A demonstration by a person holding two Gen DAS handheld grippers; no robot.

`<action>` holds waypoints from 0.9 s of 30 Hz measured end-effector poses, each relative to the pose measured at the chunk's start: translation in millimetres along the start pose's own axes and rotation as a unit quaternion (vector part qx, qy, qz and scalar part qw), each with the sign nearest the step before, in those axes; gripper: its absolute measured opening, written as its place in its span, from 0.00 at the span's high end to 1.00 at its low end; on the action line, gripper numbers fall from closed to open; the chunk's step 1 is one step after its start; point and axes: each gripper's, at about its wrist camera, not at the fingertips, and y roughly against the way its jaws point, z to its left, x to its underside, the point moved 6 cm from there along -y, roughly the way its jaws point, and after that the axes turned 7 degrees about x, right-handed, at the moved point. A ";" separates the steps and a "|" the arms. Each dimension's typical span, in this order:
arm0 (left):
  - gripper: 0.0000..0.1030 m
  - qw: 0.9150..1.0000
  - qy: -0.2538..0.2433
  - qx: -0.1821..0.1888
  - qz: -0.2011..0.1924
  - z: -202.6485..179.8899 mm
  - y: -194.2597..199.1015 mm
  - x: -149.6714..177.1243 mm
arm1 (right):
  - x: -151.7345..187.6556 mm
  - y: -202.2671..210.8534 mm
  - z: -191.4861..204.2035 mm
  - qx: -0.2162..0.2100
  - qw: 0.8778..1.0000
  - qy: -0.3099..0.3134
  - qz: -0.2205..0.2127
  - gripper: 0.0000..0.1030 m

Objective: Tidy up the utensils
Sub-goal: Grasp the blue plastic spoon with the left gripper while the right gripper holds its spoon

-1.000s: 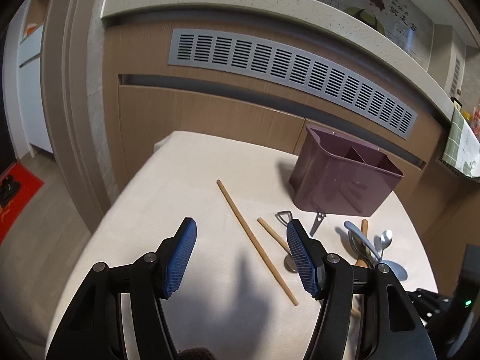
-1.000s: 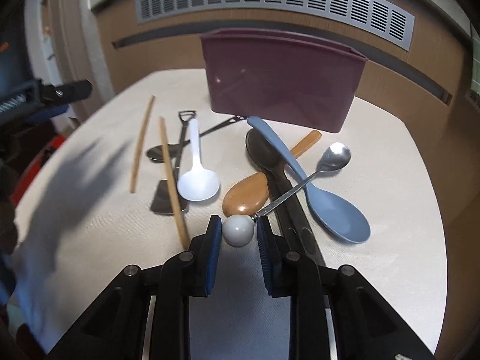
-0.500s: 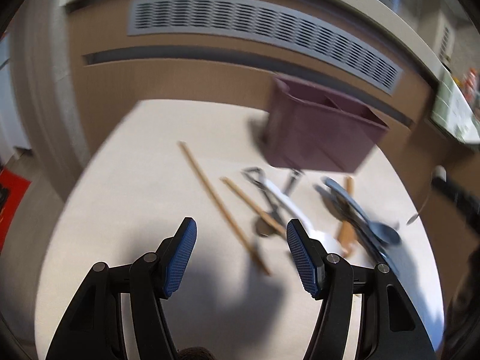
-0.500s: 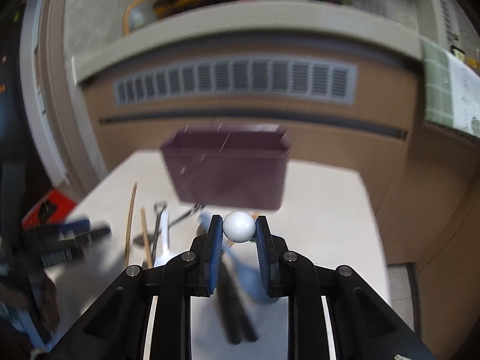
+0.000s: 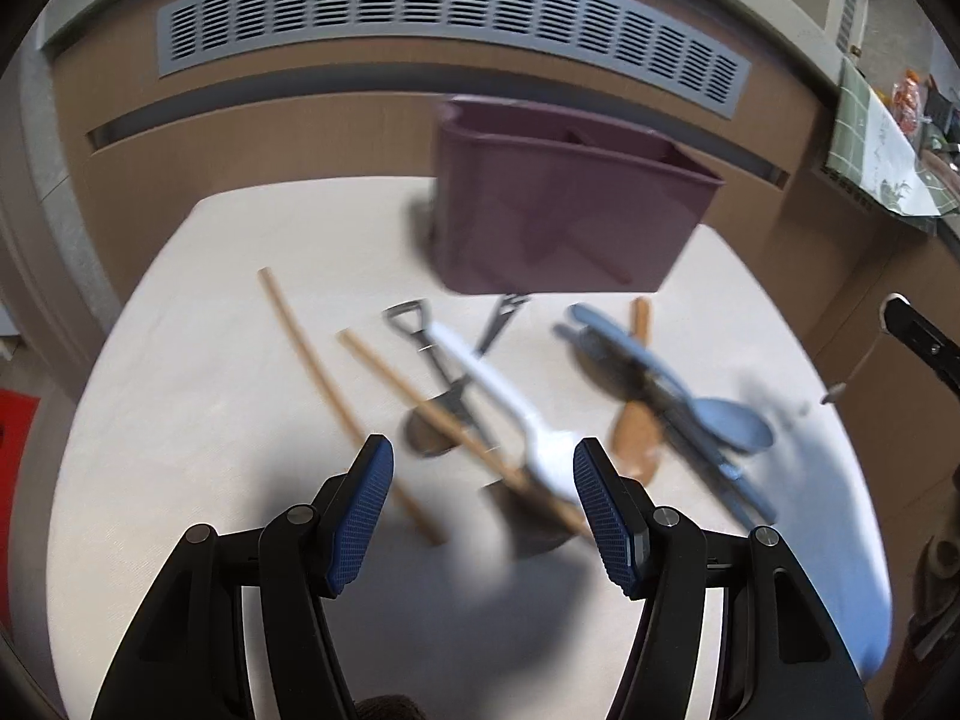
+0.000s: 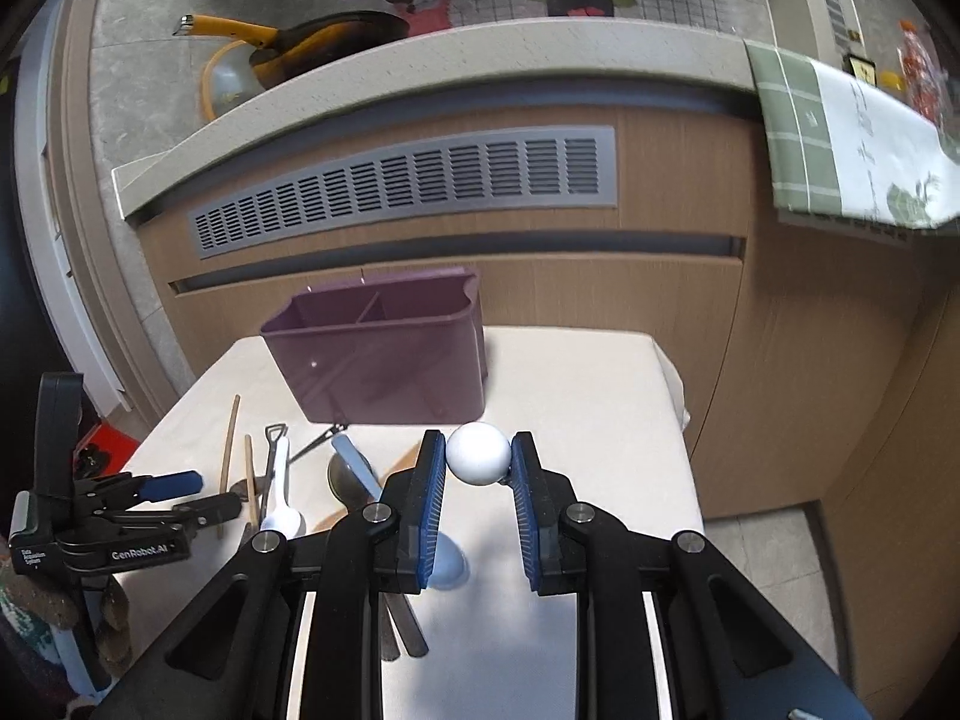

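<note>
My right gripper (image 6: 478, 461) is shut on the white ball end (image 6: 478, 453) of a metal spoon and holds it above the table; the spoon hangs below, seen thin at the right edge of the left wrist view (image 5: 835, 397). The purple divided utensil holder (image 6: 378, 354) (image 5: 564, 210) stands at the table's far side. My left gripper (image 5: 483, 504) is open and empty above loose utensils: two chopsticks (image 5: 318, 372), a white spoon (image 5: 510, 408), a blue spoon (image 5: 708, 402), a wooden spoon (image 5: 636, 438) and dark metal utensils (image 5: 444, 378).
The cream table (image 6: 600, 384) ends close to a wooden counter front with a grey vent (image 6: 408, 192). A pan (image 6: 324, 48) sits on the counter above. A green cloth (image 6: 840, 138) hangs at the right. My left gripper shows at the left in the right wrist view (image 6: 120, 516).
My right gripper has lifted the ball-handled spoon off the table and risen. My left gripper has moved right and forward over the utensils, staying open.
</note>
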 end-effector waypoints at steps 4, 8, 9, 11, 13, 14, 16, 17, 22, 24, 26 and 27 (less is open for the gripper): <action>0.39 1.000 0.013 -0.009 0.000 24.7 6.6 13.0 | 7.5 -4.9 3.5 -0.006 1.000 -0.002 0.005 0.81; 0.39 0.998 0.063 -0.015 0.005 55.7 6.6 14.4 | 11.5 -8.6 13.9 -0.013 1.000 0.006 0.010 0.81; 0.39 0.997 0.077 -0.013 0.007 62.1 5.1 11.7 | 11.9 -9.5 16.7 -0.014 1.000 0.008 0.011 0.81; 0.39 0.995 0.099 -0.009 0.012 72.9 -0.5 3.2 | 12.5 -9.9 21.4 -0.015 1.000 0.014 0.011 0.81; 0.39 0.995 0.096 -0.018 0.016 78.0 -7.5 -8.1 | 13.8 -10.7 25.8 -0.013 1.000 0.021 0.011 0.81; 0.39 0.995 0.091 -0.024 0.015 78.7 -10.6 -12.6 | 14.3 -10.8 27.3 -0.012 1.000 0.024 0.012 0.81; 0.39 0.996 0.080 -0.029 0.015 79.9 -17.8 -23.2 | 16.1 -11.7 29.8 -0.009 0.999 0.030 0.012 0.81; 0.39 0.996 0.080 -0.030 0.015 81.3 -21.9 -27.8 | 16.6 -12.0 30.5 -0.008 0.999 0.032 0.013 0.81; 0.39 0.995 0.097 -0.019 0.014 88.2 -38.7 -45.1 | 16.9 -14.3 32.7 -0.005 0.999 0.041 0.014 0.81; 0.39 0.996 0.085 0.005 0.011 75.2 -41.1 -45.8 | 17.0 -15.7 33.2 -0.004 0.999 0.042 0.014 0.81; 0.39 0.998 0.064 0.026 0.012 54.3 -41.9 -42.6 | 16.9 -16.3 33.7 -0.003 0.999 0.042 0.014 0.81; 0.39 0.998 0.052 0.037 0.011 43.5 -41.2 -40.6 | 16.8 -16.3 33.7 -0.002 0.999 0.042 0.012 0.81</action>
